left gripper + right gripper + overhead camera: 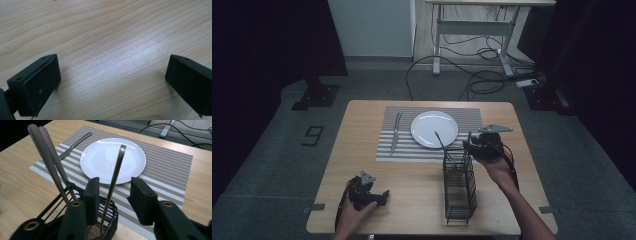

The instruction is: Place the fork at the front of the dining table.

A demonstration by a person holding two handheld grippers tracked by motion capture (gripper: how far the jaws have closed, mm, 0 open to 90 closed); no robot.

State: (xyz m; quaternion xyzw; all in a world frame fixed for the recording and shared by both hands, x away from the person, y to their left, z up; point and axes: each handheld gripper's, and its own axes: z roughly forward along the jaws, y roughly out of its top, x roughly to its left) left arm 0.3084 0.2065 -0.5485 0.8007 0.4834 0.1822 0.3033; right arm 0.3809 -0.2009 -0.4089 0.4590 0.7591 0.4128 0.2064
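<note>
Straddling a utensil handle (115, 173) in the wire basket (459, 186), the right gripper (113, 192) has its jaws parted, not clamped. The left gripper (112, 77) rests spread wide on the bare surface (112, 32).

Table (362, 190): carries every item listed below.
Placemat (472, 117): lies on the far half of the table, centred.
Plate (434, 129): rests on the placemat, near its middle.
Knife (395, 132): lies on the placemat, just left of the plate, apart from it.
Wire caddy (459, 187): stands on the table in front of the placemat, right of centre.
Utensil handles (51, 160): stand upright in the wire caddy's far end.
Single handle (115, 176): stands in the caddy, right of the other handles.
Right gripper (473, 145): positioned at the caddy's far end, the single handle between its jaws.
Left gripper (382, 196): sits at the near left of the table, well apart from the caddy.
</note>
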